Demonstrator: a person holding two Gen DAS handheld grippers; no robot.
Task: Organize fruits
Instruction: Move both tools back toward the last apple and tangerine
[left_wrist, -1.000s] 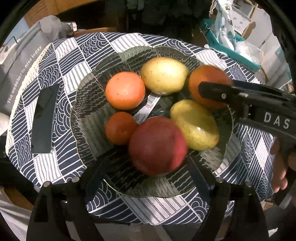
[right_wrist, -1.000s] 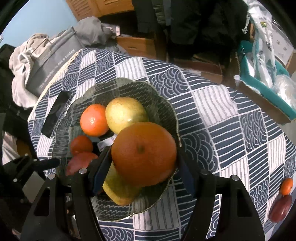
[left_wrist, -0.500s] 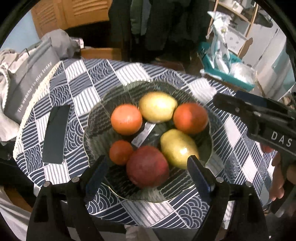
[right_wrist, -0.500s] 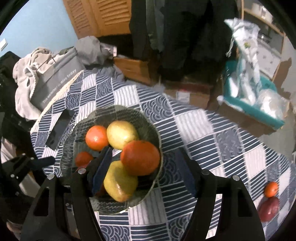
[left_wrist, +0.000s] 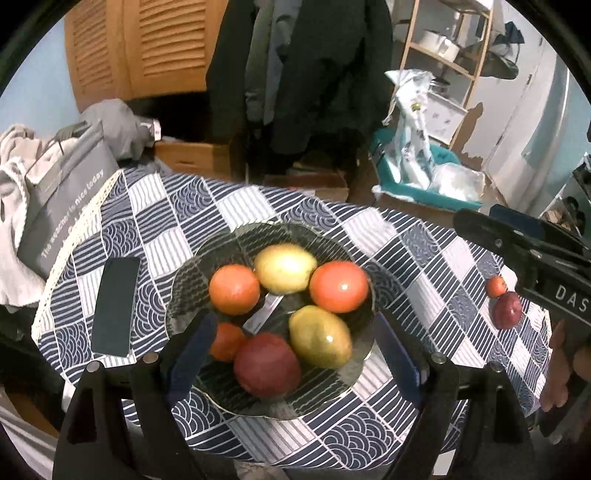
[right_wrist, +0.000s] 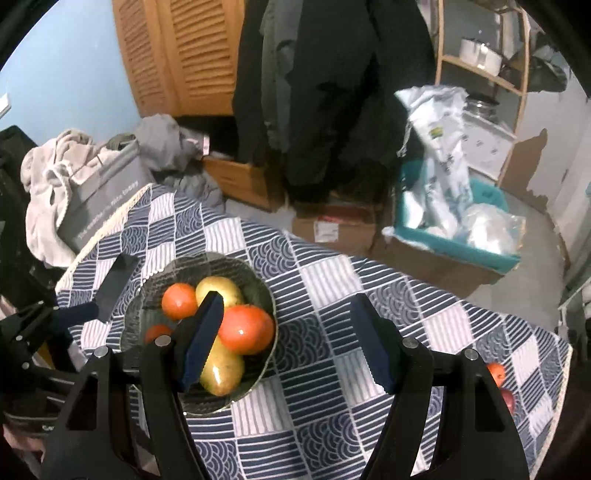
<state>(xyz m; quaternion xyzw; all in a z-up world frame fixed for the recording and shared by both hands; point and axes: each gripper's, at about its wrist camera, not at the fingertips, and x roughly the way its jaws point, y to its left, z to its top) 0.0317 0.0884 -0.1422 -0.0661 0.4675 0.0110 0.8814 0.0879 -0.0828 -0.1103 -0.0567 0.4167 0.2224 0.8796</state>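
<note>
Right wrist: finger (right_wrist: 201, 341) hides pear (right_wrist: 221, 371); apple (right_wrist: 508, 400) cut off.

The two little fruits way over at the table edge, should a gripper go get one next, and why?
Probably yes: the right gripper should swing toward the small orange fruit and the dark red fruit. Both lie on the tablecloth, apart from the glass bowl holding six fruits. Both grippers are empty with jaws apart, and the right one looks nearer.

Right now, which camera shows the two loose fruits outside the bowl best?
The left wrist view: small orange fruit and dark red fruit sit whole on the tablecloth. The right wrist view shows them partly hidden behind the claw's finger.
</note>
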